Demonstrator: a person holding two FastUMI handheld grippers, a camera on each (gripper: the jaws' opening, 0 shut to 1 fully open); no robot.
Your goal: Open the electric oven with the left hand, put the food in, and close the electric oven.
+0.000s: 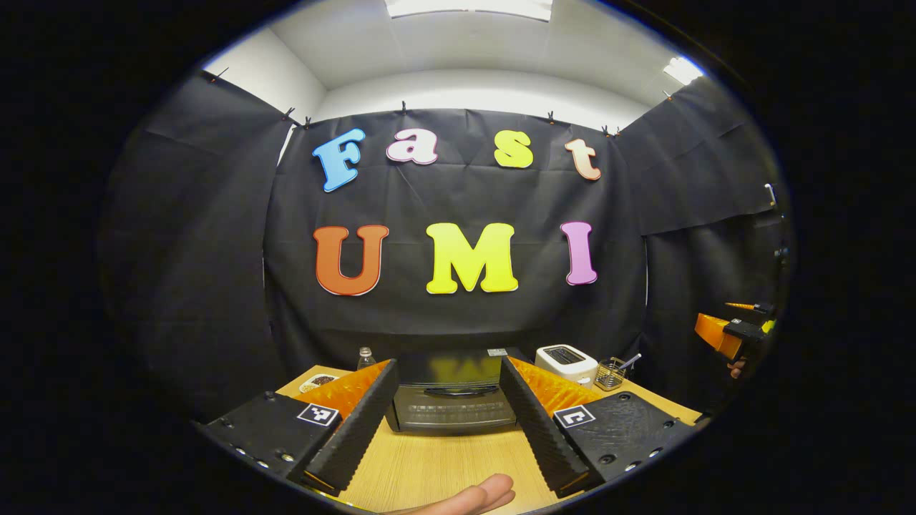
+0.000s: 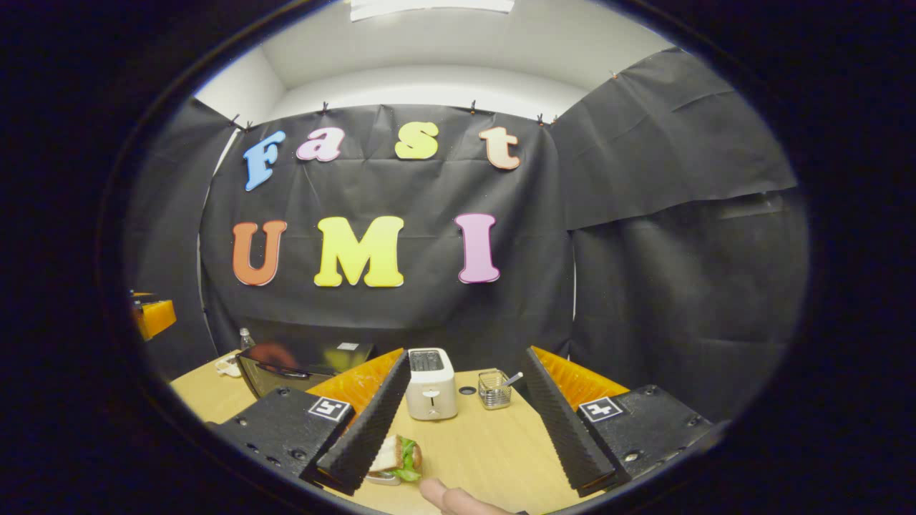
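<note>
Indoors, wooden table [image 1: 444,465] amid black cloth [image 1: 200,286].

Black electric oven [image 1: 454,400] shut on the table — sandwich [image 2: 397,458] lies well apart.

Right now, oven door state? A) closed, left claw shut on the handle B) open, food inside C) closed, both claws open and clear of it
C: in the left gripper view the oven shows its door closed, framed between the open left claw; the open right claw holds nothing, with the sandwich on the table.
</note>
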